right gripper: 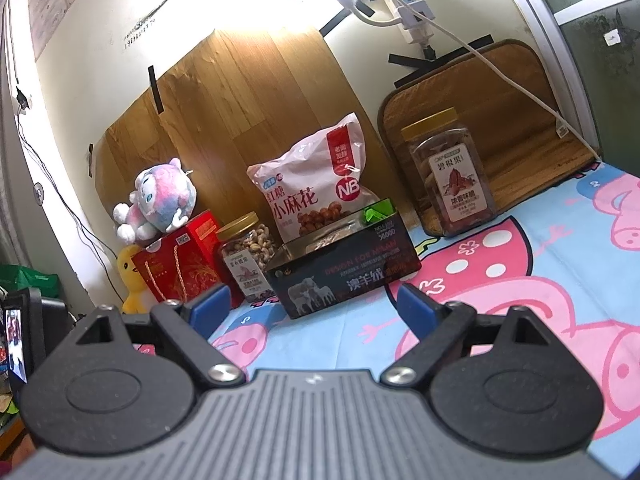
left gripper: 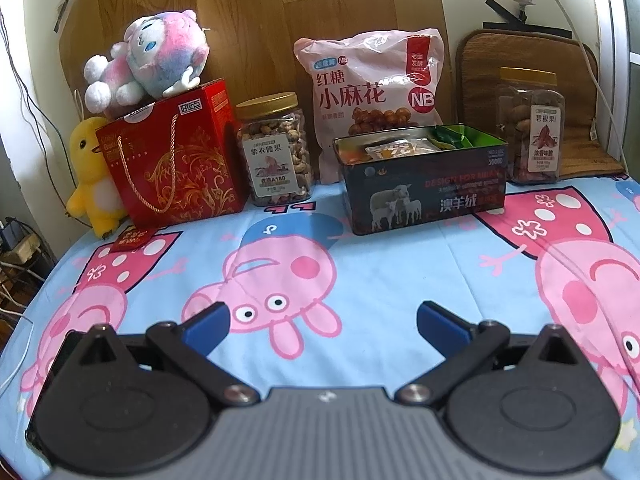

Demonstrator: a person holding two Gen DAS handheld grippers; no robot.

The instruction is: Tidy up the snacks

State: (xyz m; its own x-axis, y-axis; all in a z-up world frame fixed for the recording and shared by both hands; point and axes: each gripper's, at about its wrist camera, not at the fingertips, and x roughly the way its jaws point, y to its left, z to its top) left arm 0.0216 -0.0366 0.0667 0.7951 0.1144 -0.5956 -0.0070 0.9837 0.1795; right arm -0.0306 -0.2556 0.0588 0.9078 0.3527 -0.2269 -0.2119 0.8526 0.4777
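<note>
An open black tin (left gripper: 424,194) with a sheep picture holds several small snack packets and stands on the cartoon-pig sheet; it also shows in the right wrist view (right gripper: 344,276). A pink snack bag (left gripper: 370,92) (right gripper: 316,188) leans on the wall behind it. A cashew jar (left gripper: 274,152) (right gripper: 248,256) stands left of the tin, a pecan jar (left gripper: 530,128) (right gripper: 450,178) to the right. A red gift box (left gripper: 172,160) (right gripper: 180,264) is at far left. My left gripper (left gripper: 322,322) is open and empty, well short of the tin. My right gripper (right gripper: 314,306) is open and empty, in front of the tin.
A pink plush toy (left gripper: 148,60) (right gripper: 154,204) lies on the red box; a yellow duck plush (left gripper: 94,172) (right gripper: 134,280) sits beside it. A small red packet (left gripper: 134,238) lies on the sheet. A brown cushion (left gripper: 576,92) and a wooden panel (left gripper: 260,20) lean on the wall. The bed edge drops at left.
</note>
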